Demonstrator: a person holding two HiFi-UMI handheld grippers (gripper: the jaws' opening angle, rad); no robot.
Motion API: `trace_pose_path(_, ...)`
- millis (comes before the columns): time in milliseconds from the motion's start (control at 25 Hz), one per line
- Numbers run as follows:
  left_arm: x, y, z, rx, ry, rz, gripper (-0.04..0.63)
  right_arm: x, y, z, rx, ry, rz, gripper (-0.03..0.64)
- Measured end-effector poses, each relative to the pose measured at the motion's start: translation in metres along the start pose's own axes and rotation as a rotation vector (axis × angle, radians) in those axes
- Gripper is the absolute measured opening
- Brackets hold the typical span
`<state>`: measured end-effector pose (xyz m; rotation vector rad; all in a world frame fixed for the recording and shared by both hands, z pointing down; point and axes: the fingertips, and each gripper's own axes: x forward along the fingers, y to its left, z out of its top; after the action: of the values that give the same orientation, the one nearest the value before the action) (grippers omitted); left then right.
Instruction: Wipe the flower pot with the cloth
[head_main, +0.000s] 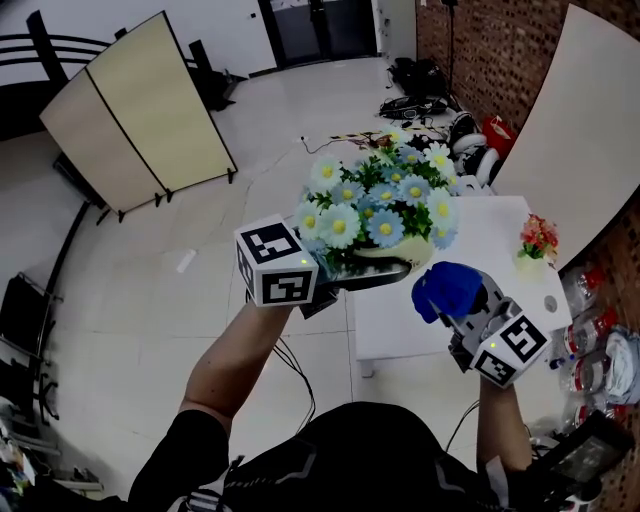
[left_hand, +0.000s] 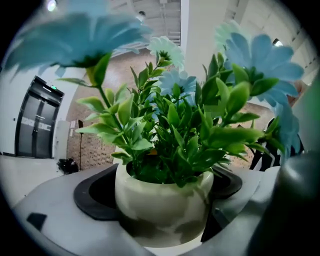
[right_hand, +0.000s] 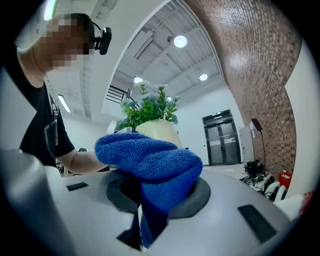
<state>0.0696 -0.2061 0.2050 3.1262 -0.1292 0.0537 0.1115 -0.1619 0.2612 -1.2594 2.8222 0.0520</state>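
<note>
A cream flower pot (head_main: 392, 262) full of blue daisies and green leaves is lifted above the white table (head_main: 500, 240). My left gripper (head_main: 345, 277) is shut on the pot (left_hand: 160, 202), its jaws pressing the pot's two sides. My right gripper (head_main: 462, 303) is shut on a bunched blue cloth (head_main: 446, 289), just right of and slightly below the pot. In the right gripper view the cloth (right_hand: 150, 165) bulges out between the jaws, with the pot (right_hand: 156, 131) right behind it; I cannot tell whether they touch.
A small pot of red flowers (head_main: 538, 238) stands at the table's right edge. A folding screen (head_main: 140, 110) stands far left on the floor. Bags and gear (head_main: 420, 95) lie by the brick wall (head_main: 500, 50). Bottles (head_main: 590, 345) sit at the right.
</note>
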Motion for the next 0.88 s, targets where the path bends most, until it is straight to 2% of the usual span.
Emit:
trace_pose_path(320, 0.005, -0.018, 0.008, 0.000, -0.007, -0.070, 0.534, 0.026, -0.004, -0.007, -0.044, 0.083, -0.011, 0.089)
trace_pose_path(440, 0.004, -0.029, 0.015, -0.026, -0.033, -0.105, 0.534, 0.041, -0.003, -0.005, -0.030, 0.101, -0.001, 0.089)
trace_pose_path(560, -0.002, -0.034, 0.024, -0.011, -0.044, -0.121, 0.534, 0.062, -0.003, 0.000, -0.012, 0.111, 0.005, 0.089)
trace_pose_path(720, -0.001, -0.031, 0.021, -0.003, -0.046, -0.113, 0.532, 0.070, -0.011, -0.006, 0.023, 0.111, 0.001, 0.089)
trace_pose_path(880, 0.002, -0.019, 0.013, -0.014, -0.061, -0.062, 0.534, 0.045, -0.006, -0.014, 0.015, 0.106, 0.011, 0.089)
